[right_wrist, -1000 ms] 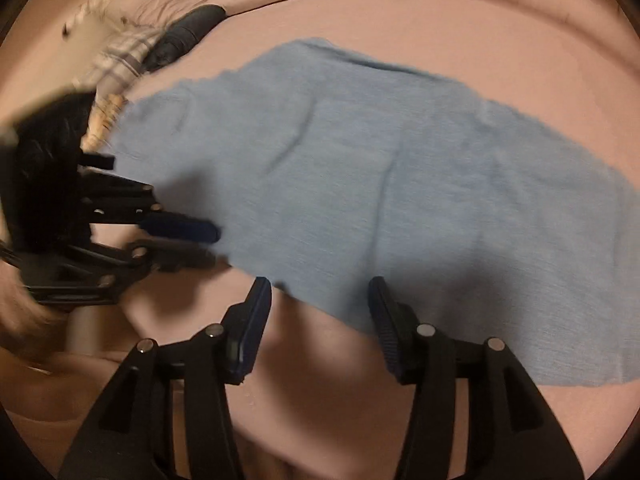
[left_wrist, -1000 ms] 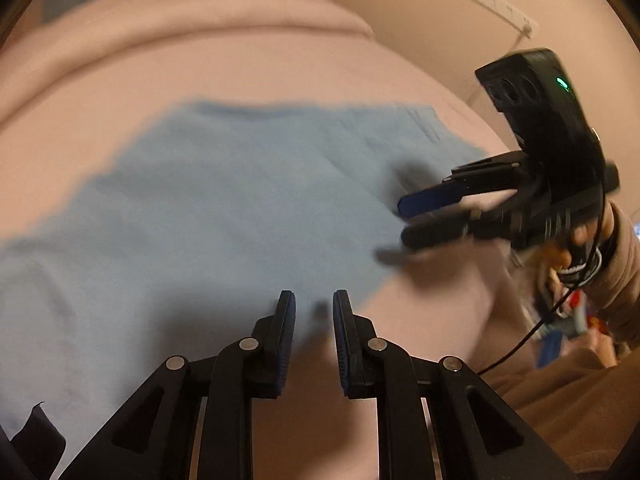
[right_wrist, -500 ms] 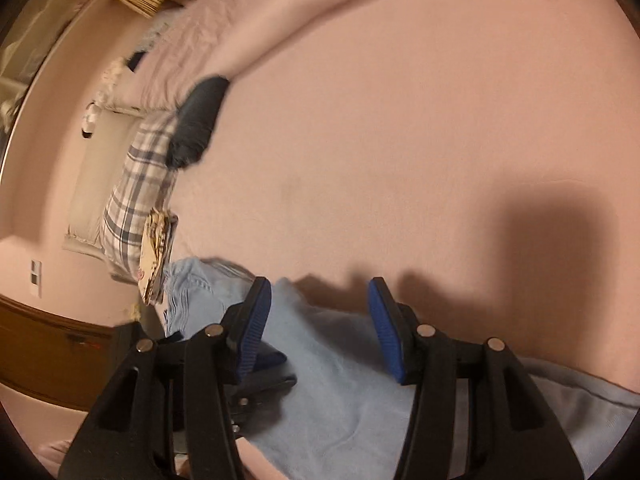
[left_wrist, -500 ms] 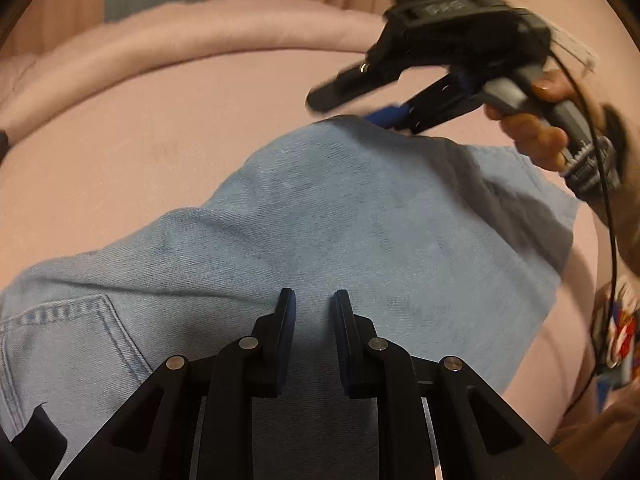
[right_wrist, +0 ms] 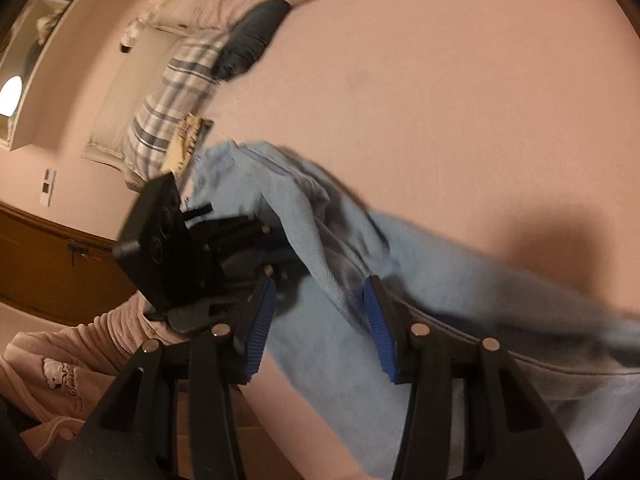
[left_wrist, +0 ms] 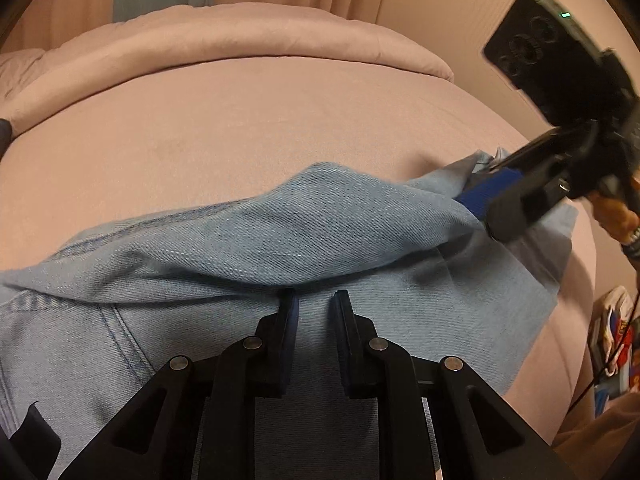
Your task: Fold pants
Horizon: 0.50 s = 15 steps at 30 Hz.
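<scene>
No lettering, brand or number can be read in either view; the colourful printed packaging (left_wrist: 614, 344) at the left wrist view's right edge is too small and blurred to make out.

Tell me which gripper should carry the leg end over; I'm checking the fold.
Probably the right gripper: the lifted hem of the pants lies right at its open fingertips. The left gripper sits over the middle of the pants, away from that hem, its jaws barely parted.

pants (left_wrist: 360, 216): twill denim, matt | bedsheet (left_wrist: 256, 120): smooth cloth | left claw (left_wrist: 313, 308): matt plastic
</scene>
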Each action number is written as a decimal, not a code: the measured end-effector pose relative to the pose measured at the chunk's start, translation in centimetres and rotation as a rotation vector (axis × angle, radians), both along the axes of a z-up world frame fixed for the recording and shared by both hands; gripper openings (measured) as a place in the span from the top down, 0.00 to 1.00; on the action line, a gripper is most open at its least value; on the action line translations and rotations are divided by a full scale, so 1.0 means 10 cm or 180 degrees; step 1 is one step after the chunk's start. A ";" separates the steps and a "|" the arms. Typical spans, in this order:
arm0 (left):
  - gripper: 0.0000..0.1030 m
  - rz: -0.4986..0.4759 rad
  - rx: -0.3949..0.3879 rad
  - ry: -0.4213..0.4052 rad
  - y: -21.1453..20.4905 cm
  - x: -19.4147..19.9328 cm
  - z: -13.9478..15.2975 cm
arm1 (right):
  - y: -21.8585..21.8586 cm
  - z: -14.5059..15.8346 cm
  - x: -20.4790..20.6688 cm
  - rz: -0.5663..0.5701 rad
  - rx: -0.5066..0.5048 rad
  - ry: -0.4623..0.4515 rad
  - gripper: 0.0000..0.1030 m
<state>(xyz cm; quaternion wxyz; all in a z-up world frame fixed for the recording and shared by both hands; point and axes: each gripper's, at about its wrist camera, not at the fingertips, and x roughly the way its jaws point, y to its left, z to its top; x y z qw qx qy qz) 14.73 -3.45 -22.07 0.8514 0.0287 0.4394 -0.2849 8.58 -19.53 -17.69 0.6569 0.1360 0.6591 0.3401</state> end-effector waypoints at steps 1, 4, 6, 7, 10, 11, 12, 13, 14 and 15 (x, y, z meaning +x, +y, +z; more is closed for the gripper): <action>0.84 0.0002 0.0019 -0.0017 -0.01 0.00 -0.01 | 0.01 0.03 -0.06 -0.0001 -0.0056 -0.0046 0.55; 0.84 0.0002 0.0056 -0.0053 -0.02 -0.01 -0.04 | 0.14 0.17 -0.21 0.0138 0.0020 -0.0217 0.53; 0.84 0.0000 0.0059 -0.0061 0.03 -0.03 -0.06 | 0.16 0.13 -0.25 0.0174 0.0023 -0.0148 0.54; 0.84 0.0007 0.0061 -0.0064 0.03 -0.03 -0.06 | 0.16 0.06 -0.23 0.0186 -0.0033 -0.0110 0.53; 0.84 0.0017 0.0085 -0.0087 0.03 -0.04 -0.07 | 0.16 -0.20 -0.04 -0.0061 0.0157 0.0258 0.53; 0.84 0.0023 0.0090 -0.0090 0.02 -0.05 -0.08 | 0.13 -0.27 0.04 -0.0205 0.0212 0.0355 0.53; 0.84 0.0023 0.0092 -0.0092 0.03 -0.06 -0.08 | 0.12 -0.27 0.12 -0.0305 0.0228 0.0367 0.53; 0.84 0.0021 0.0090 -0.0092 0.04 -0.09 -0.08 | 0.09 -0.21 0.17 -0.0383 0.0340 0.0342 0.53; 0.84 0.0017 0.0083 -0.0088 0.05 -0.10 -0.08 | 0.07 -0.10 0.21 -0.0417 0.0518 0.0232 0.53; 0.84 0.0015 0.0070 -0.0076 0.06 -0.09 -0.09 | 0.04 0.04 0.26 -0.0448 0.0608 0.0061 0.51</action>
